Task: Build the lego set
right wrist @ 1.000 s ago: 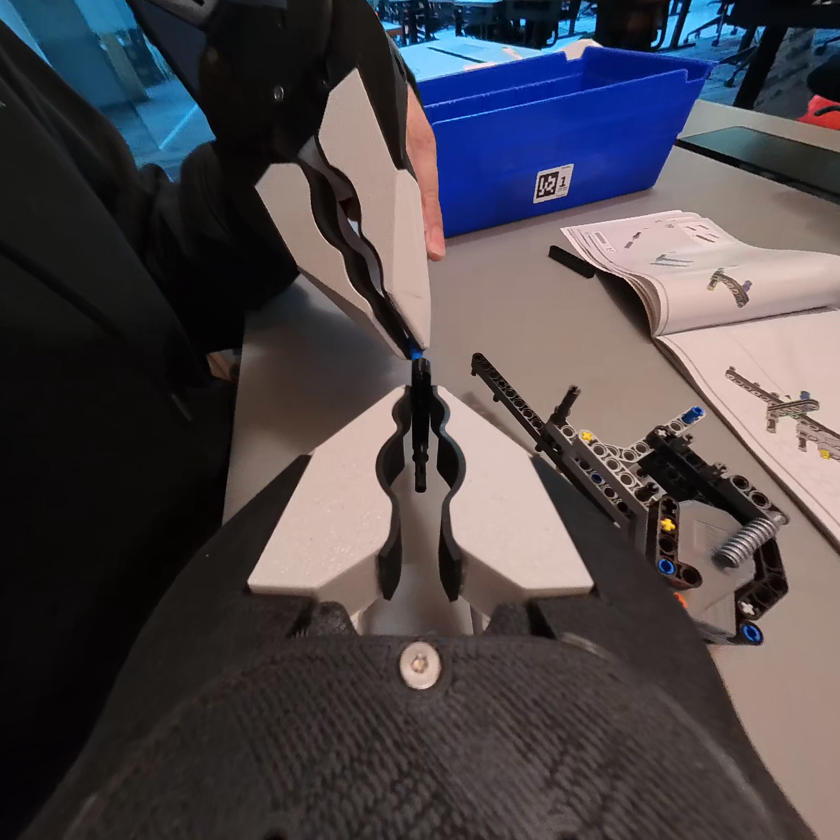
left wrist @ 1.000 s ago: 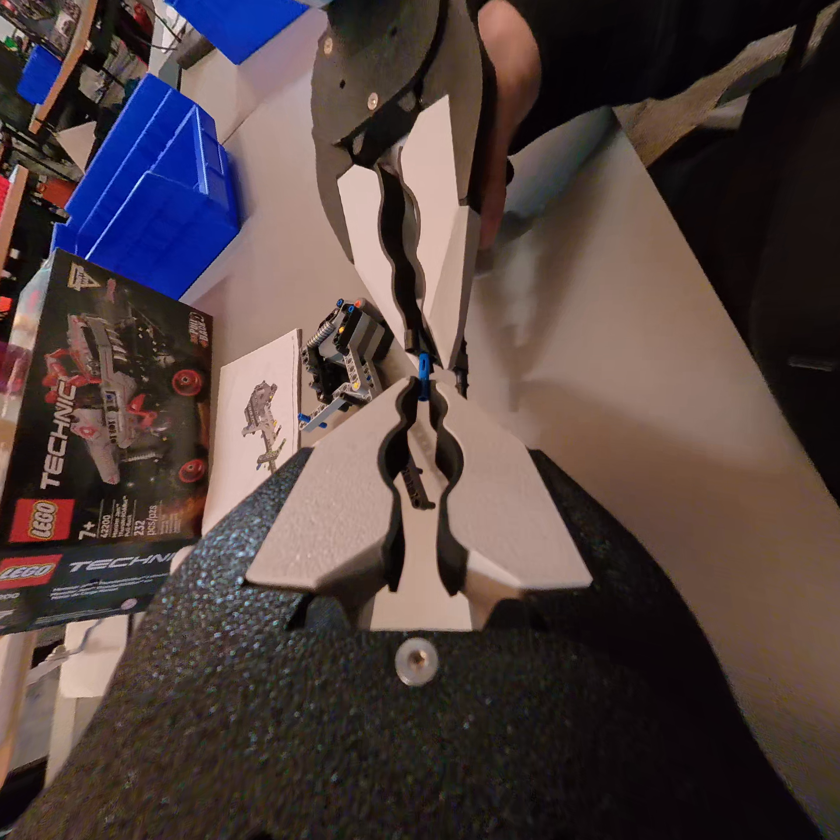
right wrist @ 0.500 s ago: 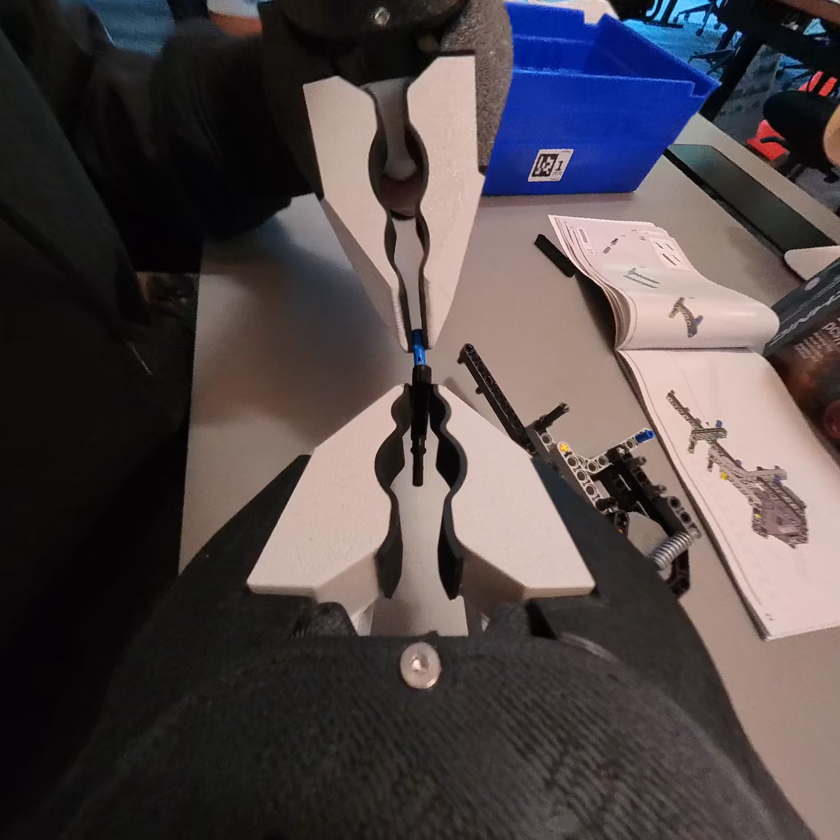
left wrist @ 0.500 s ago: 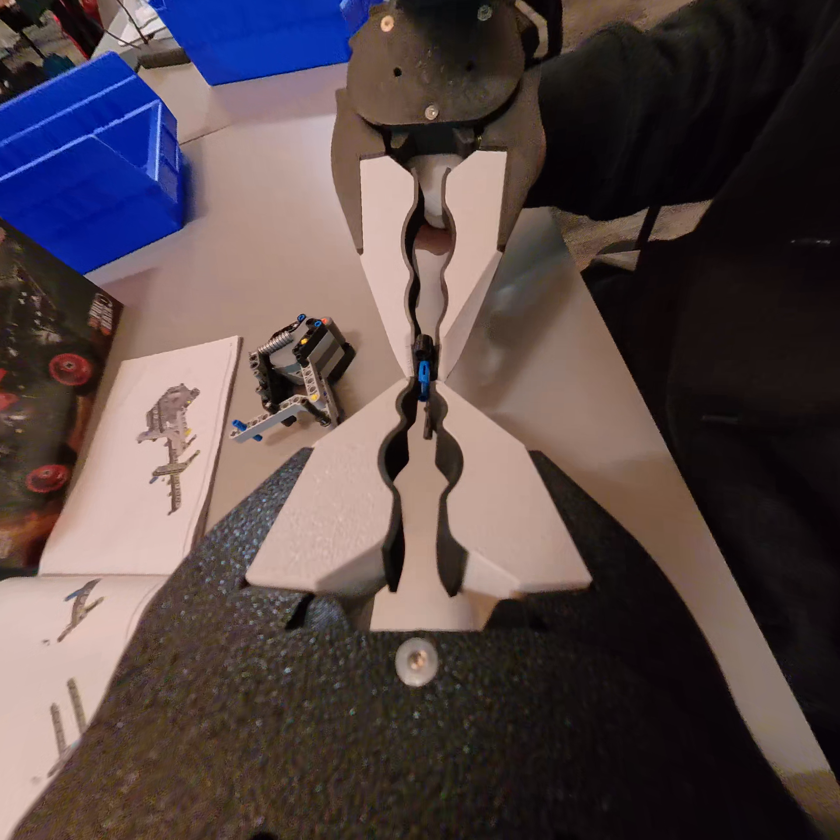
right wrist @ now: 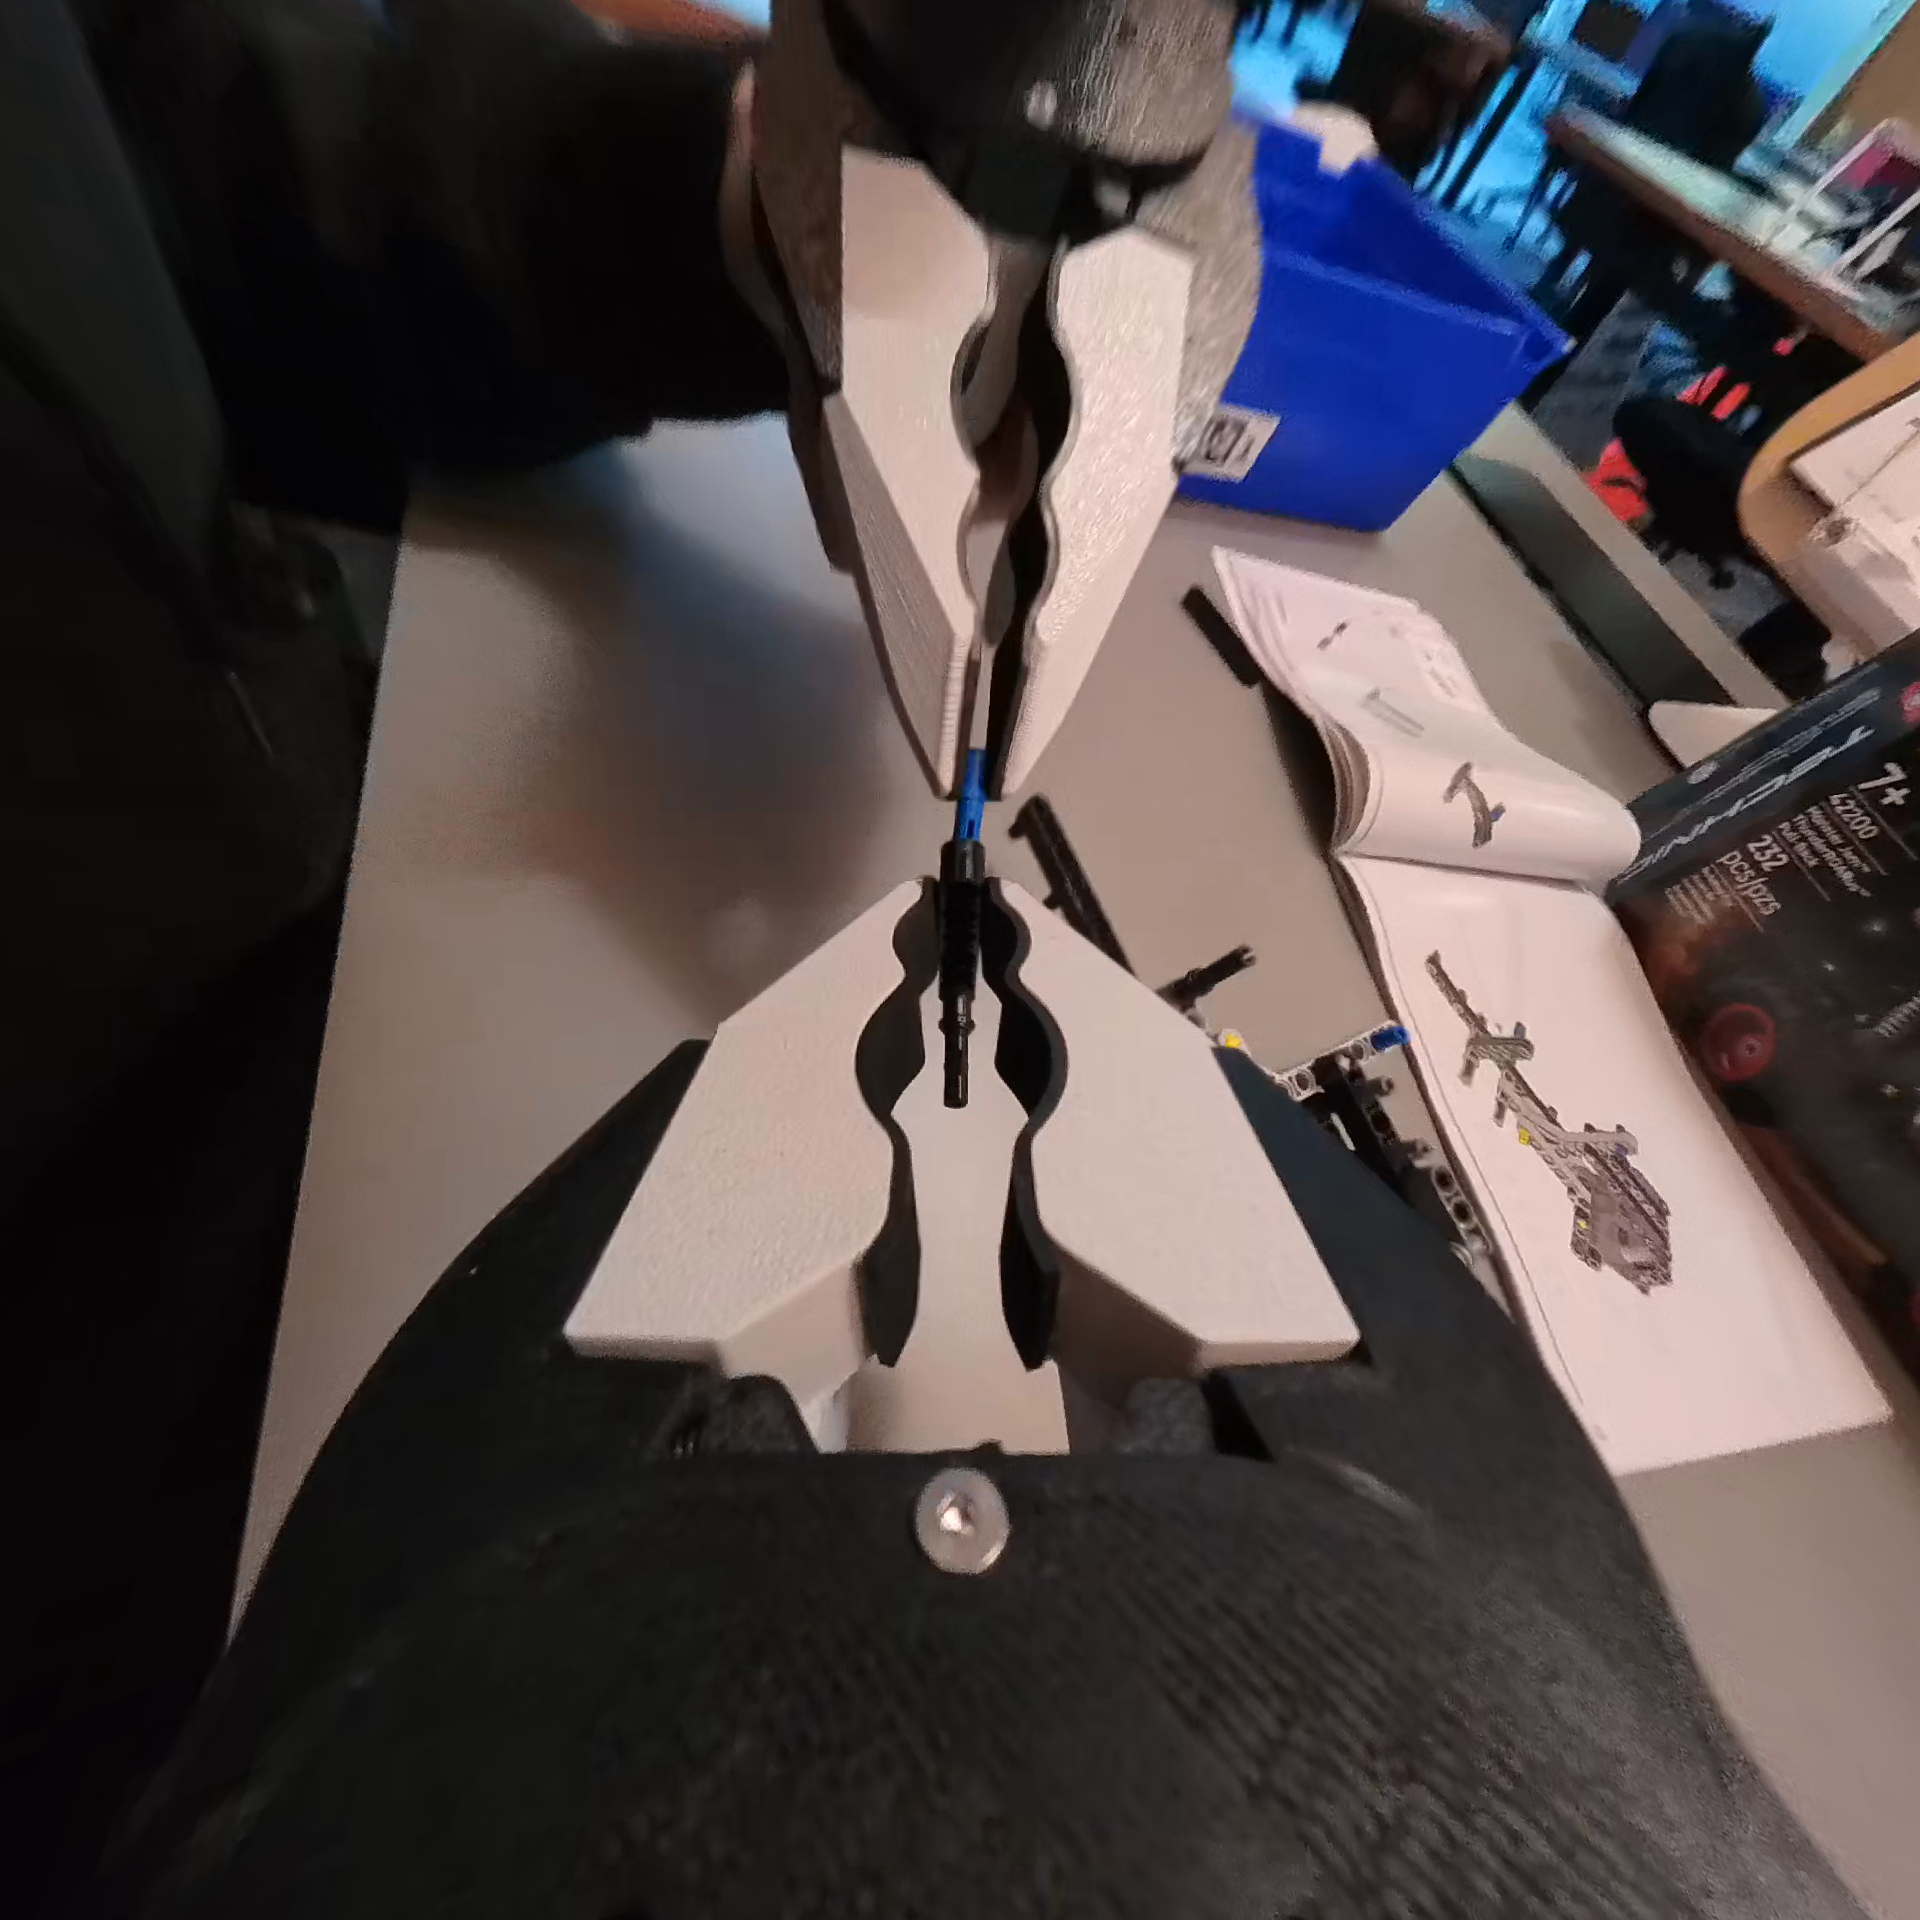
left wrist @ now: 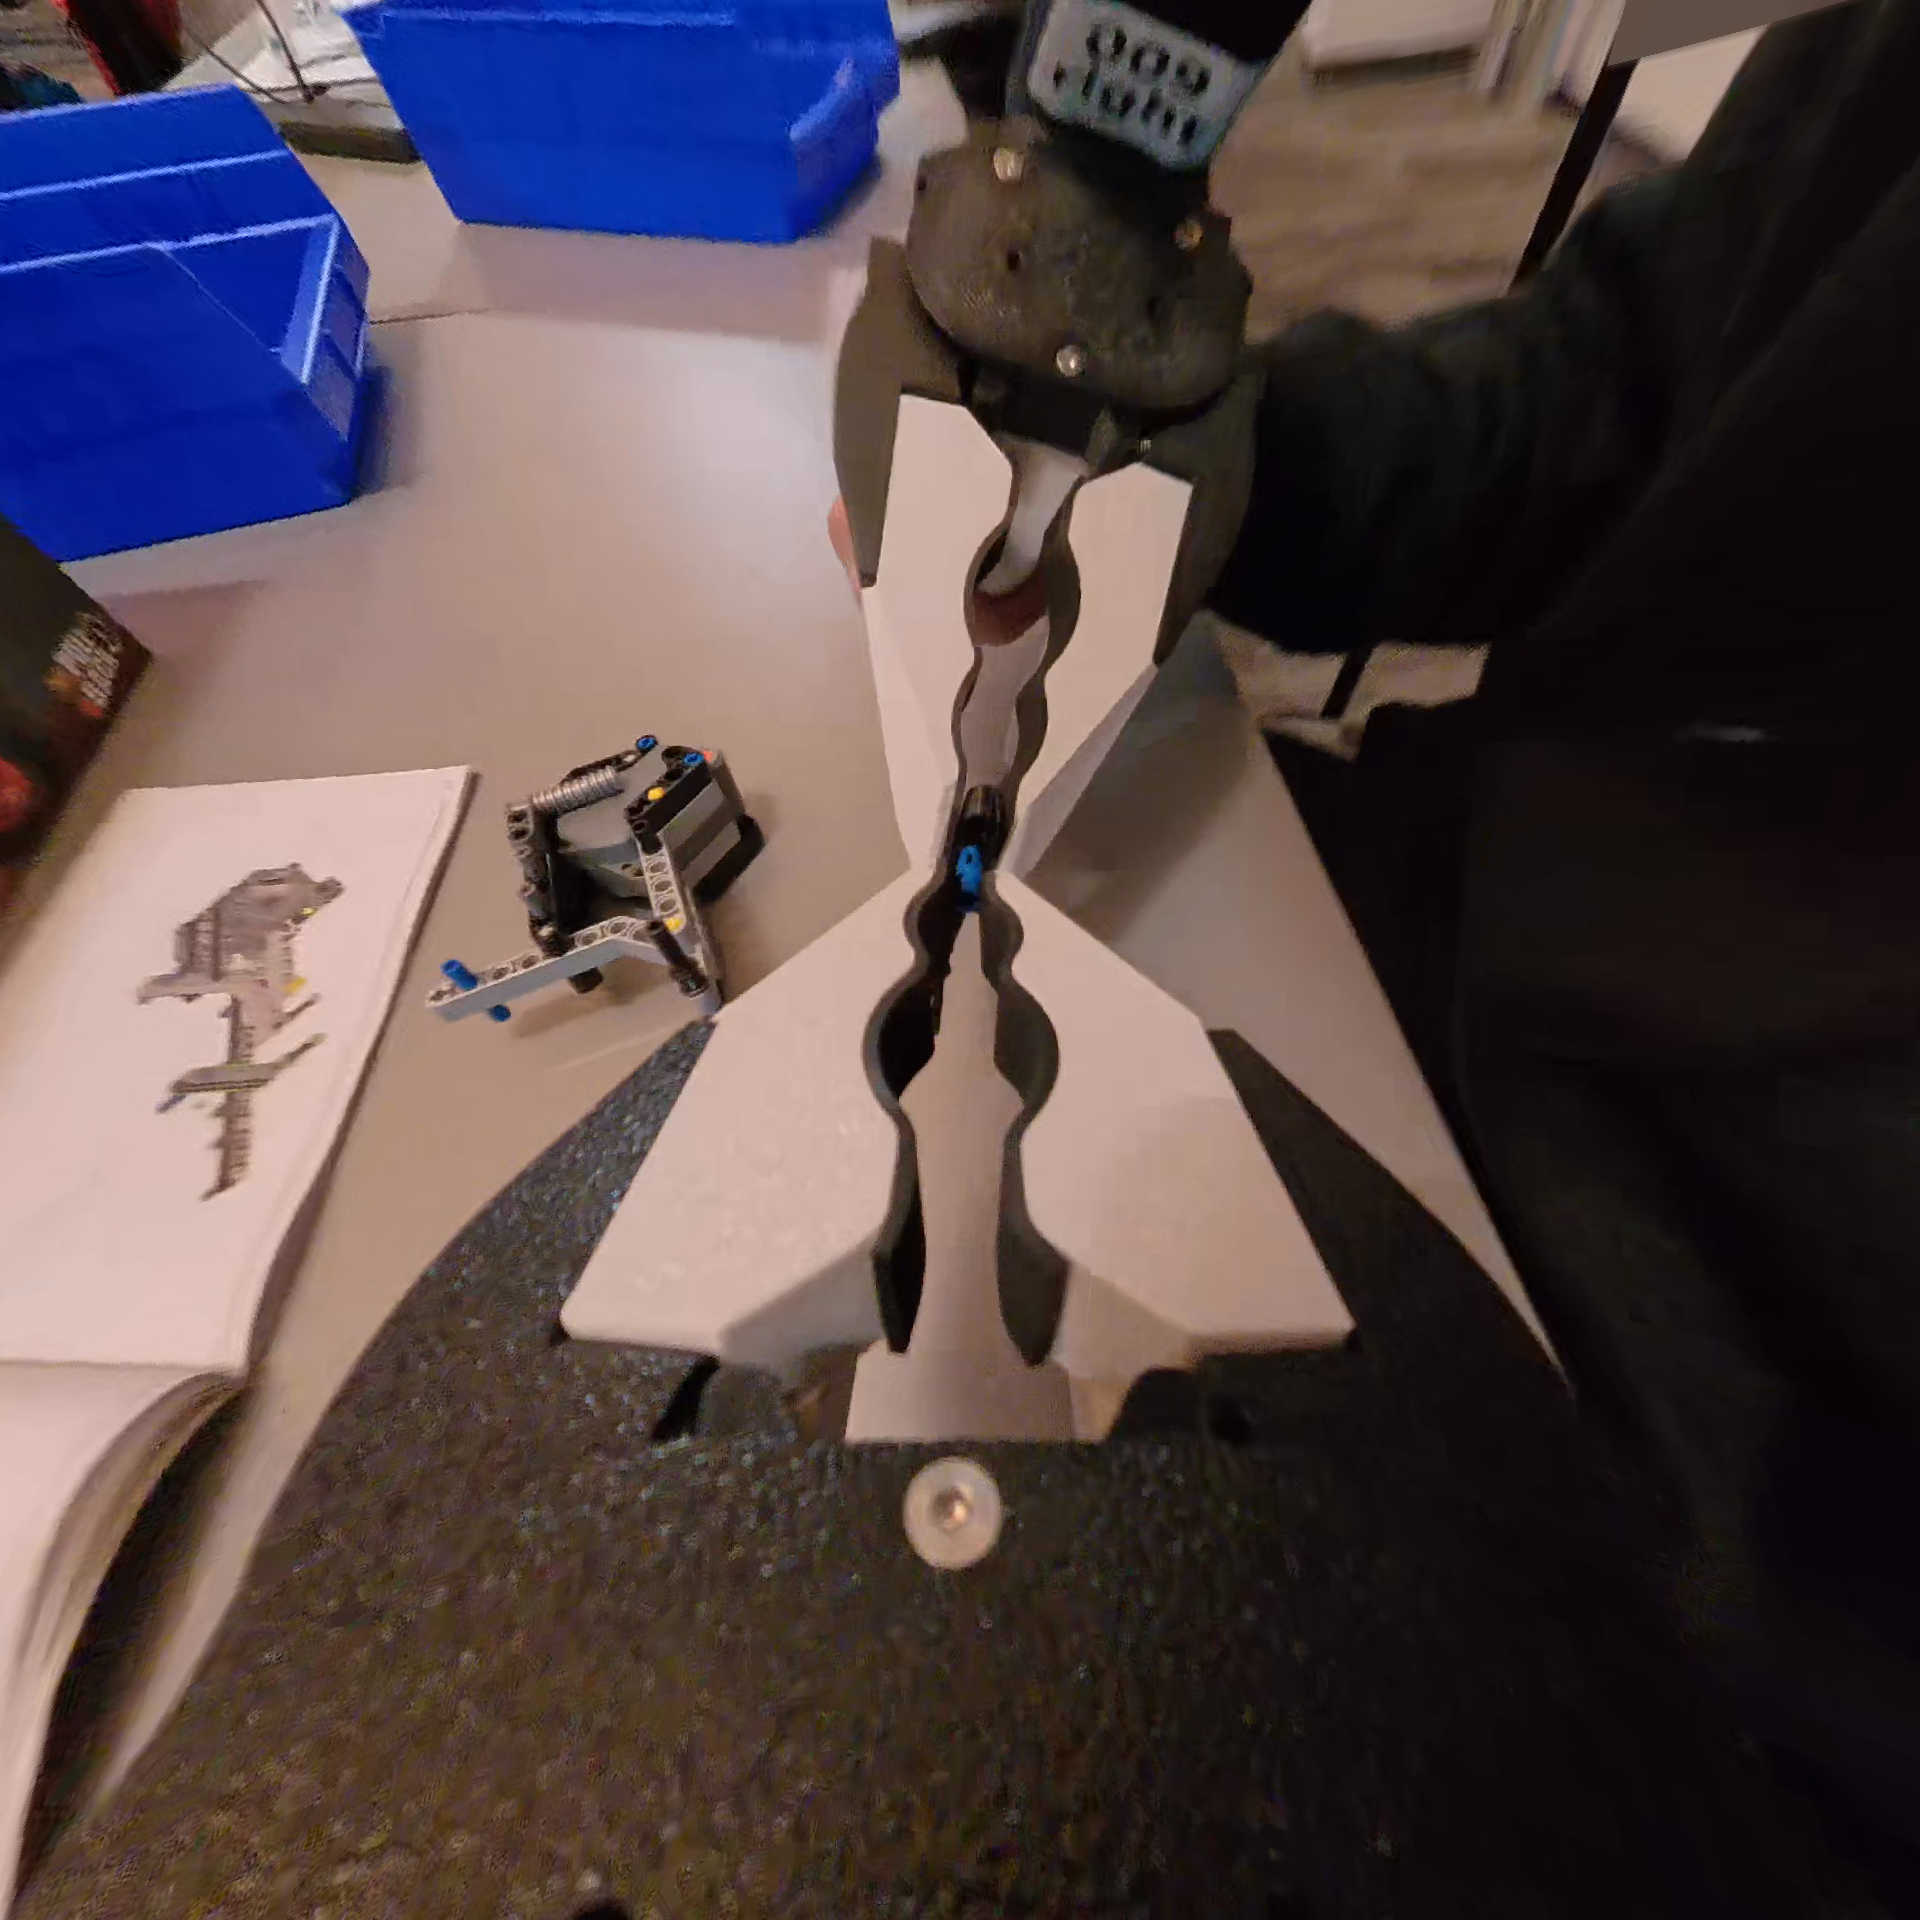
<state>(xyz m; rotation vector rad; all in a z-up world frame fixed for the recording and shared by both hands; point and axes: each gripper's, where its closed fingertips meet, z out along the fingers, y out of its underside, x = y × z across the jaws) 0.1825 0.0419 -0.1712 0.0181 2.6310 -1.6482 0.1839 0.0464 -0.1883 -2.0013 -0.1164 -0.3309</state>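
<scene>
My left gripper [left wrist: 961, 899] is shut on a small blue pin [left wrist: 968, 868]. My right gripper [right wrist: 961, 883] is shut on a thin black connector piece [right wrist: 958, 966]. The two grippers face each other tip to tip above the grey table [left wrist: 644, 499]. The blue pin [right wrist: 971, 790] meets the end of the black piece in the narrow gap between the tips. The part-built black and grey model [left wrist: 623, 894] lies on the table to the left. In the right wrist view the model [right wrist: 1382, 1112] is half hidden behind my right gripper.
An open instruction booklet [left wrist: 239, 1039] lies beside the model, also in the right wrist view [right wrist: 1558, 1143]. Blue bins [left wrist: 177, 312] [right wrist: 1371, 353] stand at the back. The set's dark box [right wrist: 1787, 935] is at the right. A person's dark sleeve [left wrist: 1558, 468] is close by. My two grippers' fingertips are within a few centimetres of each other.
Both grippers have swung round from an angled meeting to face each other head-on. The blue pin and black piece stay end to end between the tips. Both stay shut.
</scene>
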